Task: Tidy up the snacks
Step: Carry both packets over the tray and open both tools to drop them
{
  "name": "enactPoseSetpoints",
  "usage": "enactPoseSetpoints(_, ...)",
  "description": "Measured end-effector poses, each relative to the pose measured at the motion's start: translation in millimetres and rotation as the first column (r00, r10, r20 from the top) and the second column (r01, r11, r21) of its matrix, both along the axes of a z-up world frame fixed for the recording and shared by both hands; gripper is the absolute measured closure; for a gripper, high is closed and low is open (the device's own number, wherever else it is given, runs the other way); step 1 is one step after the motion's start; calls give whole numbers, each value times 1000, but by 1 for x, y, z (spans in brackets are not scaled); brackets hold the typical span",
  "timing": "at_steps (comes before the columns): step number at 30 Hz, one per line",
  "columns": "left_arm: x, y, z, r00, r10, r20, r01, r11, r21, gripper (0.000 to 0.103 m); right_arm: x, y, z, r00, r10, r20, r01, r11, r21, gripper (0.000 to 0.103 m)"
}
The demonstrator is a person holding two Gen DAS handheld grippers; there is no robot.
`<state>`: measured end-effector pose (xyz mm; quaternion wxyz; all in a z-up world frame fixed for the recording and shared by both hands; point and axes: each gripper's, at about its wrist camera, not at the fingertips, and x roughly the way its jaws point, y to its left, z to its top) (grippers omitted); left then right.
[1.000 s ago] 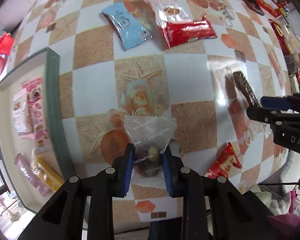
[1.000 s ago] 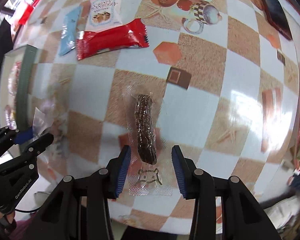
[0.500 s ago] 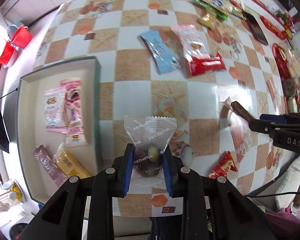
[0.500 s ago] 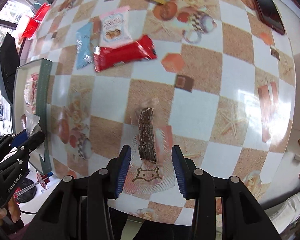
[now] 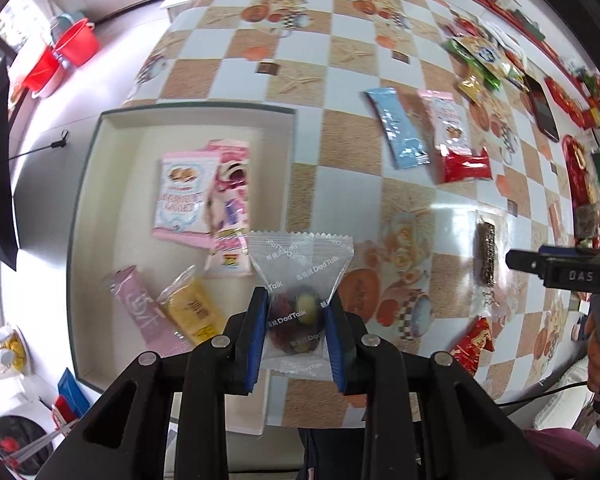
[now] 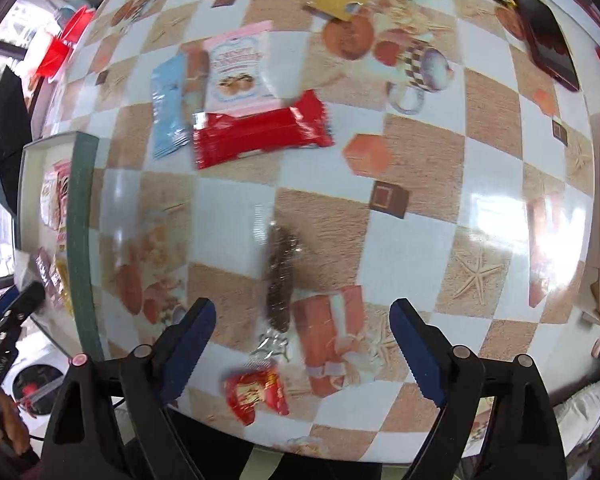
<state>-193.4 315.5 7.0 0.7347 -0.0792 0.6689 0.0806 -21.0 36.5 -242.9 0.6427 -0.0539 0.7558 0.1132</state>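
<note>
- Left tool [image 5: 296, 326]: pads pressed on a clear "DadTalk" packet [image 5: 300, 280]. Compared with one second earlier, it has carried the packet from over the checkered table [image 5: 340, 148] to the right wall of the box [image 5: 196, 114], where the packet now hangs in the air.
- Right tool [image 6: 300, 344]: jaws opening, now spread wide. One second ago they stood narrow around the dark bar in clear wrap [image 6: 278, 276]; the bar now lies on the table between the pads, touching neither.
- Box: sits at the table's left edge. It holds two pink packets, a mauve bar and a yellow packet [image 5: 196, 312]. Its upper half and left side are bare.
- Small red packet [image 6: 256, 390]: lies near the table's front edge, just below the bar's wrap.
- Blue packet [image 6: 168, 108], pink biscuit packet [image 6: 238, 74] and long red packet [image 6: 260, 132]: grouped mid-table, well apart from both tools.
- Open table surface lies between the box wall and the dark bar.
- Further snacks crowd the far right edge.
</note>
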Motion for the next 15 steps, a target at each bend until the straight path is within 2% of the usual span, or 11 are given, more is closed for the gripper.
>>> enactPoseSetpoints(4,-6,13,3,1000,29,-3,-29,1000,9,73,-3,-1,-22,999,-3,-41,2,999,-36,14)
enactPoseSetpoints(6,-10,22,6,999,43,-6,-43,999,21,73,-4,7,-35,998,12,-57,-15,998,-53,20)
enactPoseSetpoints(7,-12,27,8,999,50,-7,-49,998,28,73,-5,11,-41,998,15,-67,-19,998,-53,30)
enactPoseSetpoints(8,-14,31,9,998,55,-8,-54,998,34,73,-6,14,-47,997,13,-78,-18,998,-61,32)
enactPoseSetpoints(9,-17,36,9,998,63,-10,-62,997,42,73,-7,20,-46,999,20,-50,-25,996,-87,33)
enactPoseSetpoints(10,-19,42,9,997,72,-12,-71,996,47,73,-8,26,-47,998,36,-45,-41,993,-109,40)
enactPoseSetpoints(11,-21,48,7,996,83,-17,-82,995,50,73,-10,32,-47,997,66,-34,-71,987,-142,61)
enactPoseSetpoints(13,-23,56,4,994,103,-22,-102,993,54,73,-11,41,-40,995,97,-14,-98,986,-133,68)
enactPoseSetpoints(14,-24,60,3,993,117,-24,-115,992,55,73,-11,43,-38,995,95,-19,-96,989,-114,76)
enactPoseSetpoints(15,-25,65,2,991,132,-24,-131,990,52,73,-12,44,-35,996,91,-22,-92,991,-95,76)
